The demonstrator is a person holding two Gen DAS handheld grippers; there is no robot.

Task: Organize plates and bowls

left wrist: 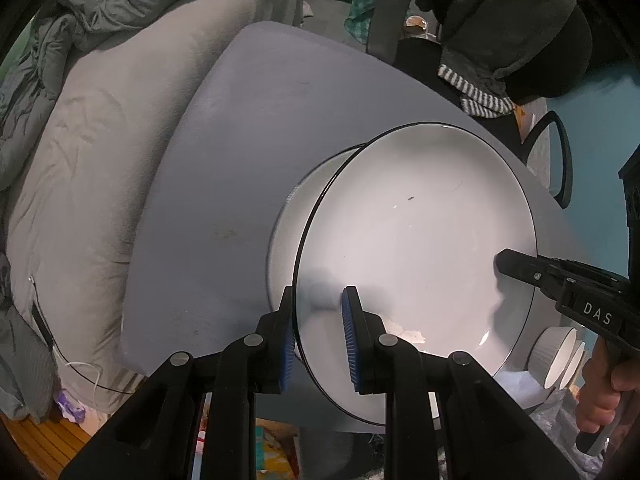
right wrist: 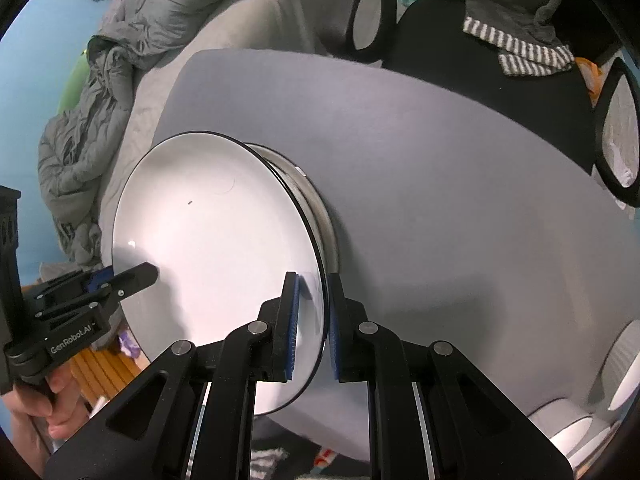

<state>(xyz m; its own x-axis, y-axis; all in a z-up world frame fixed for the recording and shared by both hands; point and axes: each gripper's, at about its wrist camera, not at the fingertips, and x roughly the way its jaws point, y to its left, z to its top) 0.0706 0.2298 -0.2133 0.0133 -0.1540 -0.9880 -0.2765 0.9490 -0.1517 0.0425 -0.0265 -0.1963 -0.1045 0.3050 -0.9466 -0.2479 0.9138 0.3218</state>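
Observation:
A large white plate with a thin black rim [left wrist: 412, 240] [right wrist: 216, 240] hangs tilted over the grey table [left wrist: 224, 152] [right wrist: 440, 168]. My left gripper [left wrist: 319, 294] is shut on its near-left rim, which runs between the blue pads. In the right wrist view the same gripper [right wrist: 138, 274] bites the plate's left edge. My right gripper [right wrist: 312, 278] is shut on the opposite rim, and the left wrist view shows it [left wrist: 506, 262] at the plate's right edge. A second black-rimmed plate [left wrist: 288, 224] [right wrist: 316, 204] sits below, mostly hidden.
Ribbed white bowls [left wrist: 554, 354] [right wrist: 618, 372] stand at the table's near right corner. A black chair [right wrist: 480, 60] with dark and striped clothes stands behind the table. Grey bedding [left wrist: 92, 140] [right wrist: 80, 140] lies along the left side. A hand [left wrist: 604, 392] grips the right gripper's handle.

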